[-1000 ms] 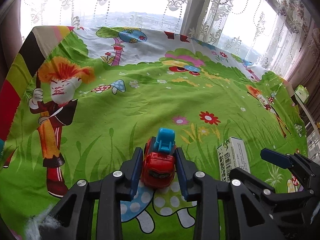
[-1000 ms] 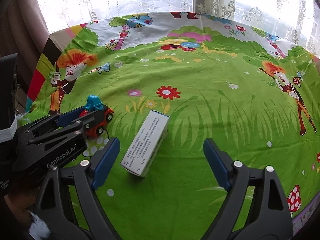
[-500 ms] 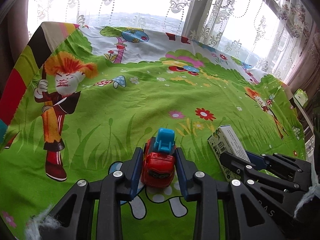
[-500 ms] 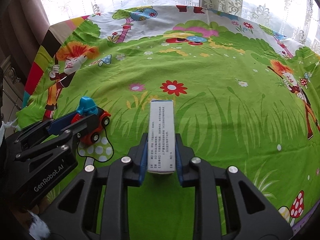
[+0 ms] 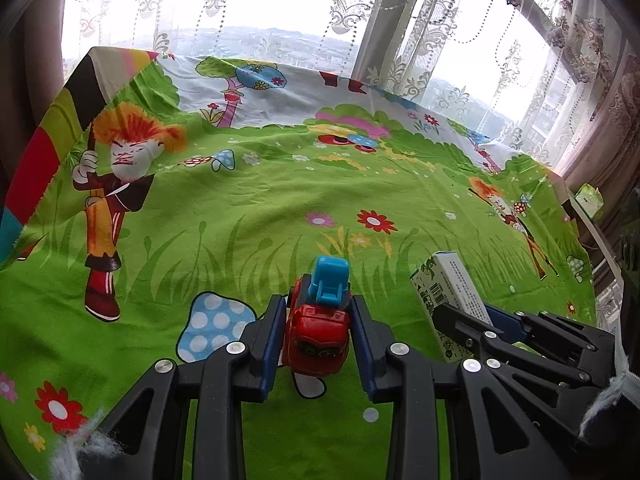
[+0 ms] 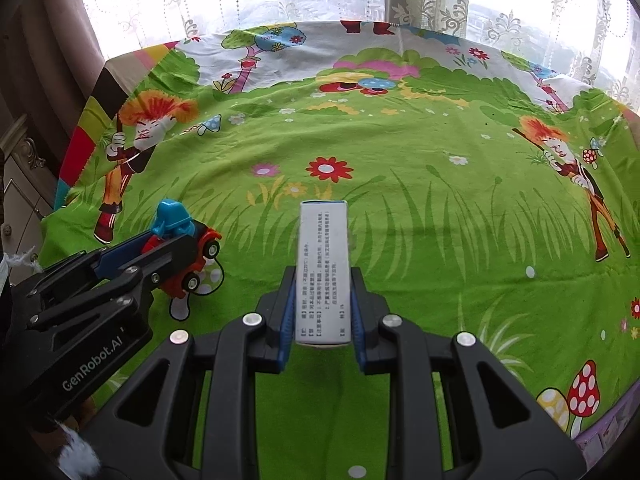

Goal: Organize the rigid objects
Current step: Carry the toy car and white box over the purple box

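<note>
A red toy car with a blue seat sits between the blue pads of my left gripper, which is shut on it above the green cartoon cloth. The car also shows in the right wrist view, held by the left gripper. A white oblong carton with printed text is clamped between the pads of my right gripper, pointing away from me. In the left wrist view the carton and the right gripper are at the right, close beside the car.
The table is covered by a green cloth with cartoon figures, flowers and mushrooms. Lace curtains and a window stand behind its far edge. A small green box sits on a ledge at the right. A wooden cabinet stands left of the table.
My right gripper closed on the white carton, turned it lengthwise and lifted it. My left gripper kept hold of the toy car and raised it a little off the cloth.
</note>
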A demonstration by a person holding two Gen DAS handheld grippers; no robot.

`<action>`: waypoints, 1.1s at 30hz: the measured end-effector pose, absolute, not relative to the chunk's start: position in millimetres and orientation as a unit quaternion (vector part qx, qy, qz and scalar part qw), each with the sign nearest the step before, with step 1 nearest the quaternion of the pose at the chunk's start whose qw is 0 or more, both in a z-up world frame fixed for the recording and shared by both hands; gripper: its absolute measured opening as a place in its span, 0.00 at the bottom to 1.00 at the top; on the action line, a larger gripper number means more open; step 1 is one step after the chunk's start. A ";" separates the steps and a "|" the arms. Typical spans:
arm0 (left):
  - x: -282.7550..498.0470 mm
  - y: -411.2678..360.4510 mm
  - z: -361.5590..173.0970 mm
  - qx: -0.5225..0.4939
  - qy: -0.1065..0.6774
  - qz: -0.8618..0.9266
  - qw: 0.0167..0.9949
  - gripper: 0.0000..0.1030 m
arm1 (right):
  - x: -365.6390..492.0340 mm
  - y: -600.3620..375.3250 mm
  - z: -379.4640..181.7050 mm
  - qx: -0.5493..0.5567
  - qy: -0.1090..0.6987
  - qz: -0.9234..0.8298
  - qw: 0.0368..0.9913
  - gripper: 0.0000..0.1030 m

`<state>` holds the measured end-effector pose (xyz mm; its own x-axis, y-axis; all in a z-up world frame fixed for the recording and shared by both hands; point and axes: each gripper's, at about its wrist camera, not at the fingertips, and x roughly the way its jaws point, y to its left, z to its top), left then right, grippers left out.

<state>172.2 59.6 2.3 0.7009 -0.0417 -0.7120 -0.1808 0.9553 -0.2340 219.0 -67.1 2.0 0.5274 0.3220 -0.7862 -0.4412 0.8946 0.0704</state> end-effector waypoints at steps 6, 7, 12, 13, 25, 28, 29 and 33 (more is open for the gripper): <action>158.3 49.6 6.3 -0.156 0.382 0.035 0.910 0.32 | 208.5 -82.3 7.6 -0.062 0.433 0.217 0.873 0.27; 156.1 47.3 6.9 -0.156 0.382 0.033 0.910 0.32 | 206.2 -84.8 8.3 -0.061 0.432 0.217 0.873 0.27; 142.6 33.8 12.0 -0.158 0.378 0.028 0.912 0.33 | 193.9 -100.2 13.7 -0.055 0.429 0.215 0.875 0.27; 140.2 31.1 13.3 -0.158 0.377 0.027 0.912 0.32 | 191.4 -103.7 14.8 -0.055 0.428 0.215 0.876 0.27; 115.5 -6.1 26.1 -0.143 0.376 0.009 0.916 0.33 | 162.7 -145.9 27.2 -0.045 0.422 0.207 0.881 0.27; 111.3 -17.3 28.5 -0.135 0.379 0.001 0.916 0.33 | 156.6 -156.7 29.5 -0.044 0.422 0.205 0.882 0.27; 110.0 -21.6 29.4 -0.131 0.379 -0.001 0.916 0.33 | 154.8 -160.8 30.2 -0.042 0.422 0.203 0.883 0.27; 105.4 -39.0 32.9 -0.119 0.382 -0.013 0.916 0.33 | 148.3 -177.6 33.2 -0.036 0.422 0.197 0.884 0.27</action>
